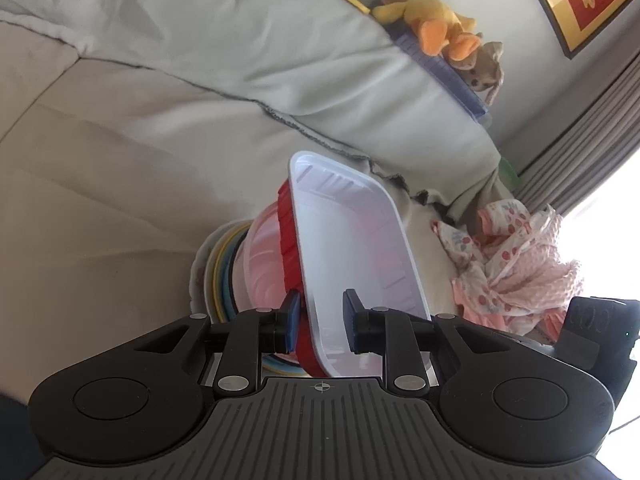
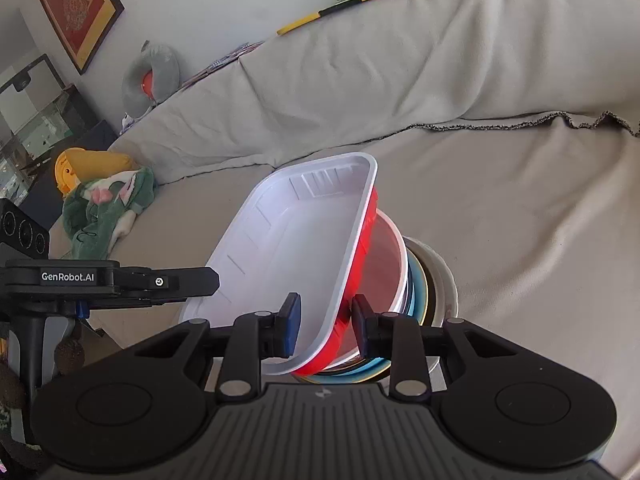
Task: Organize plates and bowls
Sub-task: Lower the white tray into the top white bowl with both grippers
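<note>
the tray (image 1: 352,240), red outside and white inside, sits on top of a clear bowl (image 1: 260,256), and this bowl stands on a pile of coloured plates (image 1: 216,268) on the grey sofa (image 1: 100,200). the left tongs (image 1: 320,320) are released: one side wall of the tray is between the pads, but the inner pad stays apart from the wall. the right tongs (image 2: 326,320) are released in the same way over the opposite wall; only the outer finger is just beside the red side. pink clothes (image 1: 516,264) lie near the pile.
</note>
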`<state>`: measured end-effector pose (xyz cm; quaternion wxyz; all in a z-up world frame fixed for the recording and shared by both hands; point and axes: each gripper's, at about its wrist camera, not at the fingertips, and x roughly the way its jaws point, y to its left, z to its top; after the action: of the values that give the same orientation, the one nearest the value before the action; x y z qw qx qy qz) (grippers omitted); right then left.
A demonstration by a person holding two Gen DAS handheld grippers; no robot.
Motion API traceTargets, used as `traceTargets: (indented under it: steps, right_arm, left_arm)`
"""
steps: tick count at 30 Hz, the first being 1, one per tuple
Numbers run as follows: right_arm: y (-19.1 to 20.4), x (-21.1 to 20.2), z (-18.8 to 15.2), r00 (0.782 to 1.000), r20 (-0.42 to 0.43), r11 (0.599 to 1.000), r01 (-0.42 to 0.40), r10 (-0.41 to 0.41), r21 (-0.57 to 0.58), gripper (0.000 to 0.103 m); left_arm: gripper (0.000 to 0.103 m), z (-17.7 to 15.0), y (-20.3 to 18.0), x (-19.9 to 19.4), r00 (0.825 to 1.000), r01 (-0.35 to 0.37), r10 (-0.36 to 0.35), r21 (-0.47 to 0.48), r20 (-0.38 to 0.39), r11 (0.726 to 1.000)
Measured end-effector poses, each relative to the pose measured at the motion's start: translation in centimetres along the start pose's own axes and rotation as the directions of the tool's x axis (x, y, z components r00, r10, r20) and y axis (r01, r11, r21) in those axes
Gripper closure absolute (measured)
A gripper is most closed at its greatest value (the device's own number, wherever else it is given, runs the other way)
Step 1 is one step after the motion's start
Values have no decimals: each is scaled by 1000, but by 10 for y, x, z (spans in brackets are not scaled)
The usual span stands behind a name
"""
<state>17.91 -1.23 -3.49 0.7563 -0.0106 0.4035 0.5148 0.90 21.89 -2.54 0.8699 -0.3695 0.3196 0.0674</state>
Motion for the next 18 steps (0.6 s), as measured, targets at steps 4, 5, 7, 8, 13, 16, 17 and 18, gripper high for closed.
traceTargets:
  steps: [4,5,7,8,13,16,17,18]
  right_arm:
    - [-6,5,-1,1000,-8,999,29,-29,17,74]
    - [-7,3,-1,999,-2,999,32,-32,20,74]
    - [-10,-3,1,999,20,999,29,-29,29,74]
    - [-11,-6,3,999,33,999,30,-31,32,74]
    - [-21,-12,12,994,82,996,62,-68,67,72]
    - [-29,-4,11,994,63,991,85,-91,102,53]
    - [-32,-1,10,994,53,989,88,-94,115,51]
    - [-35,2,8,995,39,989,83,-89,125,51]
  left_arm:
    - [78,0,6,5,1000,2,-2,-26,-19,1000]
    - [78,1,7,1,1000,14,-14,-30,3,999]
    - [78,3,10,-10,998,25,-23,-37,56,999]
    - [78,6,11,-15,996,18,-14,-43,87,999]
    - [78,11,20,-17,992,-58,67,-78,105,995]
    - [78,10,25,-6,995,-68,75,-93,67,993]
    - [78,10,26,-3,996,-68,74,-96,56,993]
    - [78,10,27,-1,996,-67,72,-97,50,993]
